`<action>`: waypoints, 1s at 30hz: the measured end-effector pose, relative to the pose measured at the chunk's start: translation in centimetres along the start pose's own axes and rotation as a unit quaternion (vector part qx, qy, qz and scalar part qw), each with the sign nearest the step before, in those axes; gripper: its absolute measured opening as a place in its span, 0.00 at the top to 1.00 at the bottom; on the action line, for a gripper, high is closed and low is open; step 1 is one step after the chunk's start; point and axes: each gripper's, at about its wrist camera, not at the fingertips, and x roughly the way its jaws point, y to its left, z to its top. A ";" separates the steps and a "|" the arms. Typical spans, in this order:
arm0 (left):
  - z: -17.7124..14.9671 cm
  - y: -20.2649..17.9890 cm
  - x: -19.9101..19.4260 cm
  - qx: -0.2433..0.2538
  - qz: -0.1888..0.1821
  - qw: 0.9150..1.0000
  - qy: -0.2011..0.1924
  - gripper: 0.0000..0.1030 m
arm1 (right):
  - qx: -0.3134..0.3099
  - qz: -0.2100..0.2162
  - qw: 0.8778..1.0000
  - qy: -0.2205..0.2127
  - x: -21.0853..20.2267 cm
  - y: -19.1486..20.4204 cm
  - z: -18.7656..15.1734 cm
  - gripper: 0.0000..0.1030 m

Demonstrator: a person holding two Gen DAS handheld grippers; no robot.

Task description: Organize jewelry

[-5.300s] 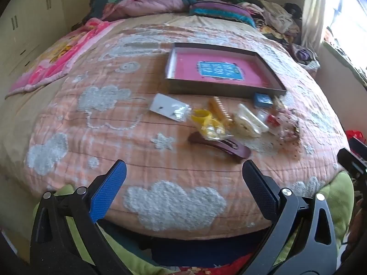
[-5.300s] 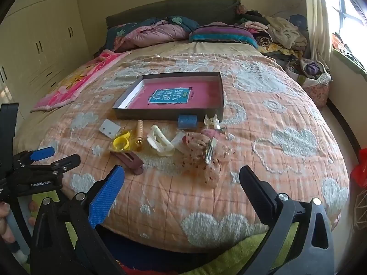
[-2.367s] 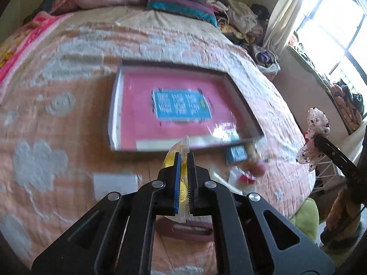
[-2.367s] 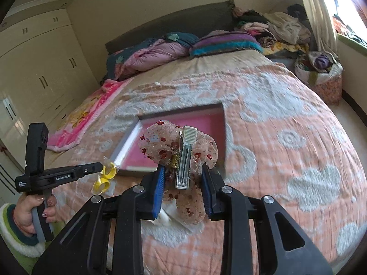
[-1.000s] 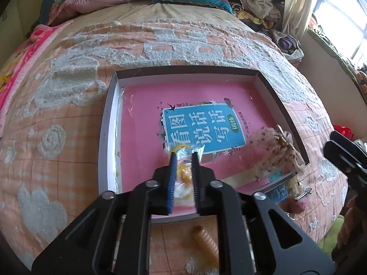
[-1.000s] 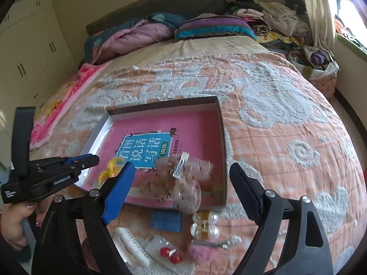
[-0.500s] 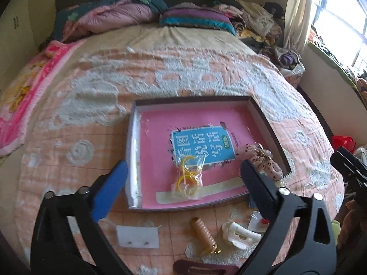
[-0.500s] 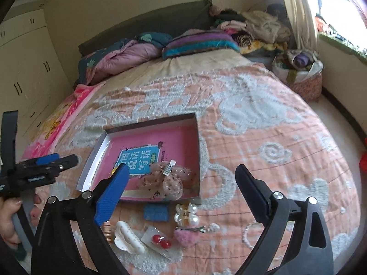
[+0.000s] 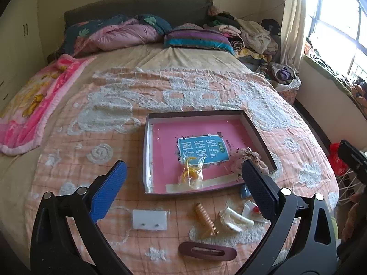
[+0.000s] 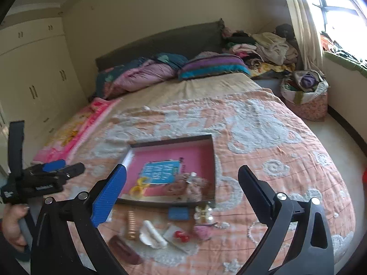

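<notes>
My left gripper (image 9: pixel 183 188) stands released with nothing between its fingers, and my right gripper (image 10: pixel 181 192) is released too, its jaws having just been opening, also with nothing between them; the bases of both run off the bottom edge of their views. Taking the shallow box (image 9: pixel 257 123) on the bedspread (image 9: pixel 91 119) as my landmark, the loose pieces lie on the near side of it: a maroon oval clip (image 9: pixel 207 251) nearest me, then a white card (image 9: pixel 149 219), a ridged tan clip (image 9: pixel 205 220) and a white claw clip (image 9: pixel 234 218). My left gripper's right finger (image 9: pixel 259 188) covers part of a blue item (image 9: pixel 245 191) at the box's near right corner and of a small packet with red pieces (image 9: pixel 252 207). In the right wrist view this whole near group is blurred, so a clear claw clip (image 10: pixel 203 213) and a pink fuzzy piece (image 10: pixel 203 231) are hard to make out. Inside the box, near its front wall, lies the clear bag of yellow rings (image 9: pixel 191 171), overlapping the blue label (image 9: pixel 203 149) on the pink floor; the spotted fabric bow (image 9: pixel 248 159) sits in the box's near right corner, partly hidden behind the same finger. Beyond the box are the pillows (image 9: pixel 197 39) and a clothes pile (image 9: pixel 250 34). At the right wrist view's left edge, my left hand (image 10: pixel 12 223) is cut off by the frame.
</notes>
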 end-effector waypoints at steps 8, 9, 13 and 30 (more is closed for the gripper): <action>-2.0 0.7 -2.8 -0.001 0.010 1.000 -0.025 0.09 | -0.023 0.010 0.999 -0.033 -3.7 2.2 -0.4 0.05; -2.3 0.7 -3.1 0.000 0.013 1.000 -0.027 0.09 | -0.026 0.012 0.999 -0.035 -4.1 2.4 -0.5 0.04; -3.7 1.2 -4.2 -0.003 0.019 0.999 -0.034 0.09 | -0.034 0.019 0.998 -0.042 -5.4 3.1 -0.6 0.04; -9.8 1.9 -4.4 -0.005 0.025 1.000 0.003 0.09 | -0.050 0.009 0.999 0.007 -5.4 1.5 -5.4 0.04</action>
